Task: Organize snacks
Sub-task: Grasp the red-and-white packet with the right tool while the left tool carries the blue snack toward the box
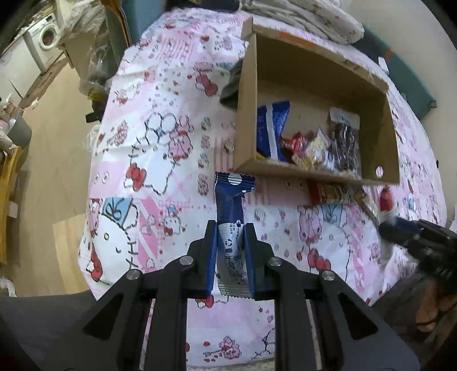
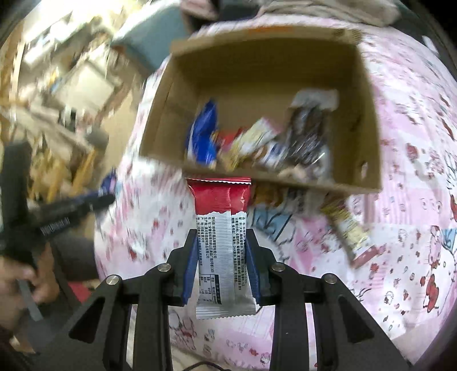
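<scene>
My left gripper [image 1: 230, 228] is shut on a navy blue snack packet [image 1: 230, 211] that stands upright above the pink cartoon sheet [image 1: 142, 159]. In the right wrist view my right gripper [image 2: 222, 237] is shut on a red and white snack packet [image 2: 221, 228], held up just short of the cardboard box [image 2: 368, 114]. The box [image 1: 245, 120] holds several snacks: a blue bag [image 1: 270, 128], a red wrapper, a yellow pack, a dark clear bag [image 1: 344, 142]. The right gripper [image 1: 400, 225] shows blurred at the left view's right edge.
Loose snack packets [image 2: 350, 228] lie on the sheet just in front of the box's near wall. Folded bedding [image 1: 308, 20] is piled behind the box. Wooden floor, a washing machine [image 1: 47, 37] and clutter lie off the bed's left side.
</scene>
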